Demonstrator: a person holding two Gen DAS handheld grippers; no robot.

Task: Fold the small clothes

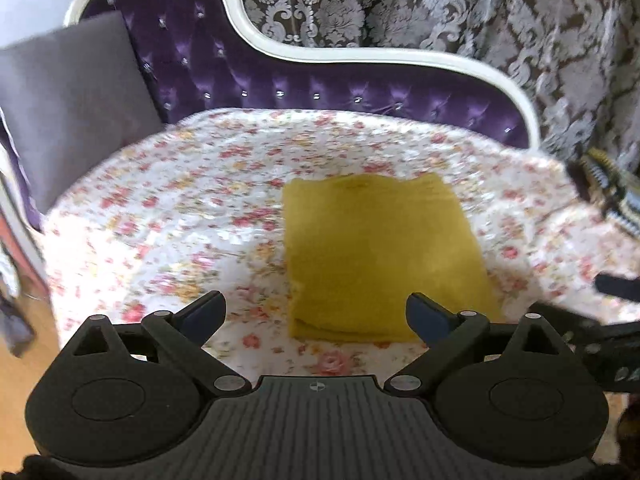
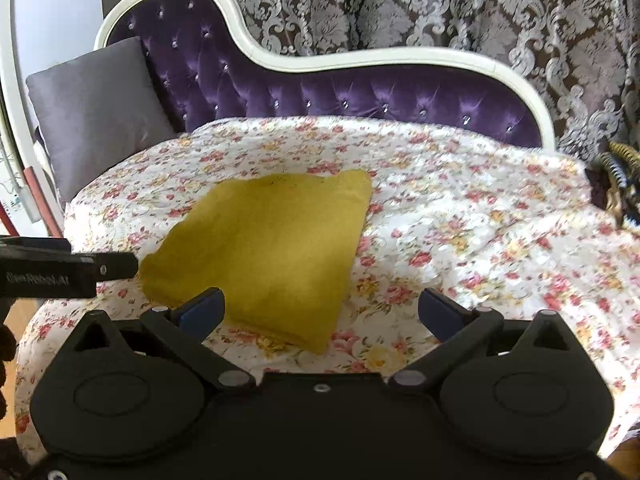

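Note:
A mustard-yellow cloth (image 1: 380, 256) lies folded into a flat rectangle on the floral quilt (image 1: 180, 220); it also shows in the right wrist view (image 2: 272, 248). My left gripper (image 1: 316, 312) is open and empty, hovering just above the cloth's near edge. My right gripper (image 2: 322, 312) is open and empty, above the cloth's near right corner. The left gripper's body (image 2: 60, 268) pokes in at the left of the right wrist view, beside the cloth's left corner. Part of the right gripper (image 1: 612, 340) shows at the right edge of the left wrist view.
The quilt (image 2: 480, 220) covers a purple tufted chaise (image 2: 320, 92) with a white frame. A grey cushion (image 2: 96, 112) leans at the left end. A dark striped item (image 2: 616, 188) lies at the right end. Patterned curtains (image 2: 400, 4) hang behind.

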